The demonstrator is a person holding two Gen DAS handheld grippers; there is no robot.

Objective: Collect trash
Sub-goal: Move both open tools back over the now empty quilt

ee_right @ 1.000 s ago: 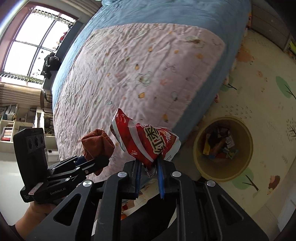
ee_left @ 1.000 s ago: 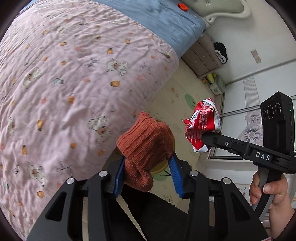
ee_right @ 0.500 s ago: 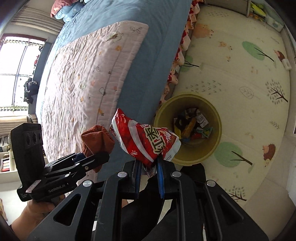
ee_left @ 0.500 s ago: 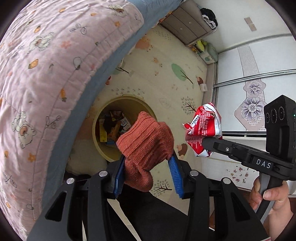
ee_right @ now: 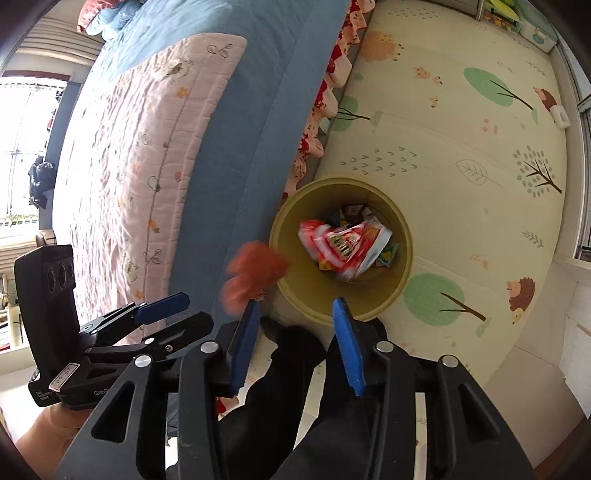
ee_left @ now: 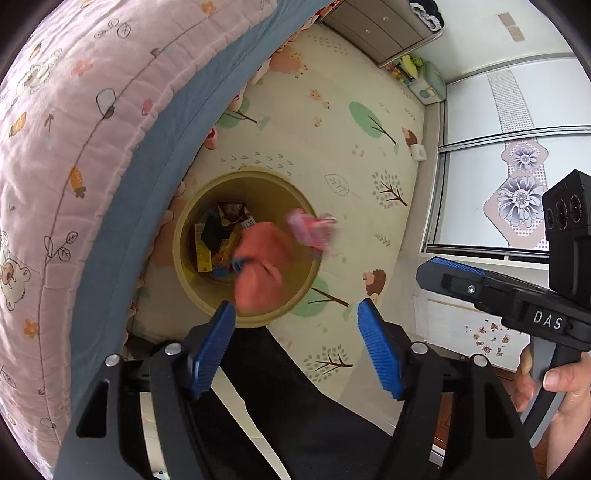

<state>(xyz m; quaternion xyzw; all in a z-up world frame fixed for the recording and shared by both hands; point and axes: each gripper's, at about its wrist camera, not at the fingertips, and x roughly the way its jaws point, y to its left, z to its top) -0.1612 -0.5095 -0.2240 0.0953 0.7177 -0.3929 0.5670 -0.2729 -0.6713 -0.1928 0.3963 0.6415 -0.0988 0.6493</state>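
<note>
A round yellow trash bin (ee_left: 184, 254) stands on the floor mat beside the bed, with several wrappers inside; it also shows in the right wrist view (ee_right: 404, 229). My left gripper (ee_left: 295, 314) is open and empty above the bin. A rust-orange knitted sock (ee_left: 258, 266) falls blurred below it, over the bin; it also shows in the right wrist view (ee_right: 255, 273). My right gripper (ee_right: 293, 310) is open and empty. A red and white snack bag (ee_right: 343, 245) falls blurred over the bin mouth; it also shows in the left wrist view (ee_left: 312, 230).
The bed with a pink quilt (ee_left: 74, 147) and blue sheet (ee_right: 236, 129) runs along the left of the bin. A patterned play mat (ee_right: 461, 147) covers the floor. A drawer unit (ee_left: 380, 33) and sliding doors (ee_left: 509, 184) stand beyond. My dark trouser legs (ee_left: 295, 406) are below.
Both grippers have opened. The sock has left the left gripper and the snack bag has left the right gripper; both are dropping toward the bin. The views have shifted closer over the bin.
</note>
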